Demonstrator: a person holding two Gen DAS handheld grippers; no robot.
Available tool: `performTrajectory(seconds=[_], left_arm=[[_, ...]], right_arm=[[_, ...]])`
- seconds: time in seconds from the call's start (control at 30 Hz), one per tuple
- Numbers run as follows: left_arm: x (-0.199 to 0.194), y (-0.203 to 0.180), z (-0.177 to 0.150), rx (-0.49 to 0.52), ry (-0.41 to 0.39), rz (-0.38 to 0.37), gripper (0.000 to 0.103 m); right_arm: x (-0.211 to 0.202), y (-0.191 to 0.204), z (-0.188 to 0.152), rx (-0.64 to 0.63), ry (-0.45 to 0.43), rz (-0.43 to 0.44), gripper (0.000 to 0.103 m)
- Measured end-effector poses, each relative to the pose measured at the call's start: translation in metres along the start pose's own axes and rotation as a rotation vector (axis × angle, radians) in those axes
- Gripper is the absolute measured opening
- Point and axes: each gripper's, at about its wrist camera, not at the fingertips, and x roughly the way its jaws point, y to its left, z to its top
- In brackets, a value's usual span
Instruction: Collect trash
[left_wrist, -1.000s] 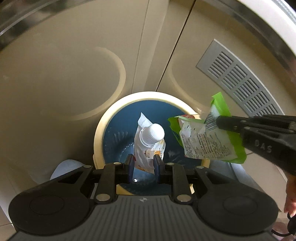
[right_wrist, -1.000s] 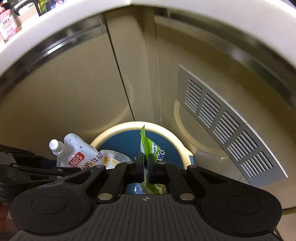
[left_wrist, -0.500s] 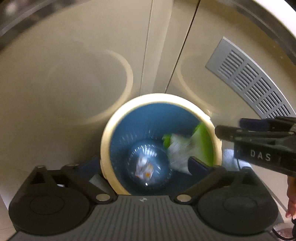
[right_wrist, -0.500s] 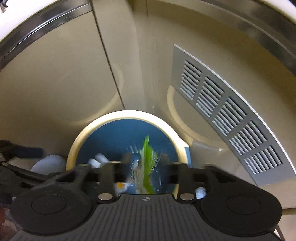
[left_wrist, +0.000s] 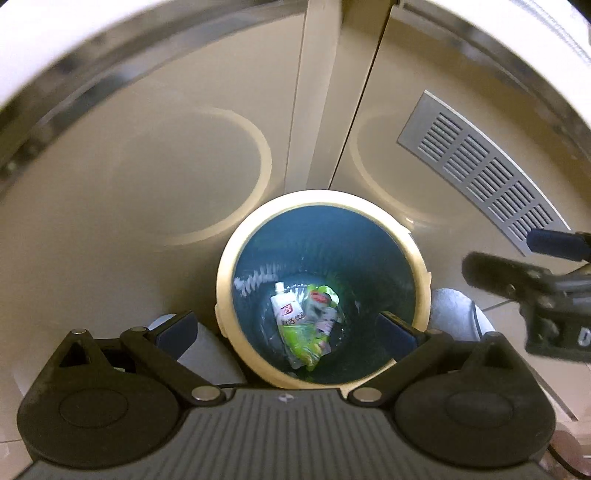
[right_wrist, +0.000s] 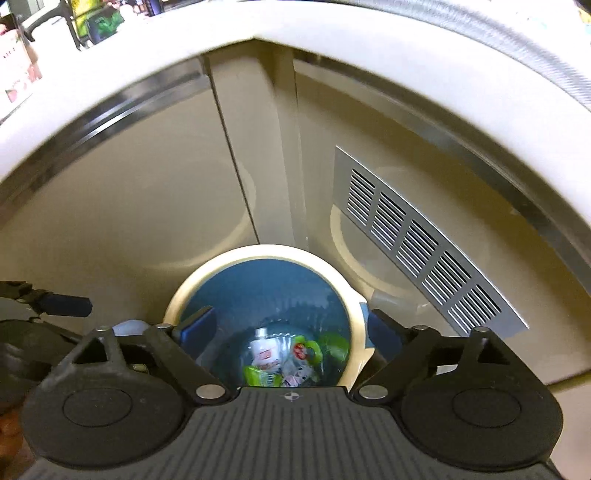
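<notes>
A round bin with a cream rim (left_wrist: 225, 266) and blue inside stands on the floor below both grippers; it also shows in the right wrist view (right_wrist: 177, 295). At its bottom lie a white spouted drink pouch (left_wrist: 286, 310) and a green snack wrapper (left_wrist: 306, 339), also seen in the right wrist view as the pouch (right_wrist: 265, 352) and the wrapper (right_wrist: 334, 345). My left gripper (left_wrist: 286, 330) is open and empty above the bin. My right gripper (right_wrist: 290, 328) is open and empty above the bin; it shows at the right in the left wrist view (left_wrist: 517, 273).
Beige cabinet panels stand behind the bin, with a grey vent grille (left_wrist: 484, 170) at the right, also in the right wrist view (right_wrist: 417, 243). A white counter edge (right_wrist: 406, 48) runs above. A pale grey object (left_wrist: 454, 310) lies beside the bin.
Both grippers opened. The pouch dropped from the left gripper and the green wrapper from the right one, and both now lie at the bottom of the bin. Both grippers rose.
</notes>
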Motion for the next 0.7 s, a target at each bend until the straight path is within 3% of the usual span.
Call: performTrajectory(seconds=[0.47,0.7], left_arm=[[-0.070,-0.020,-0.020,0.078,-0.170,0.061,0.103],[-0.104,-0.032,-0.029,0.113,-0.303,0.120,0.103]], right_arm=[[-0.074,0.010,-0.026,-0.065,-0.164,0.007,0.097],[-0.097,0.008,-0.033,-0.078,-0.245,-0.004,0.098]])
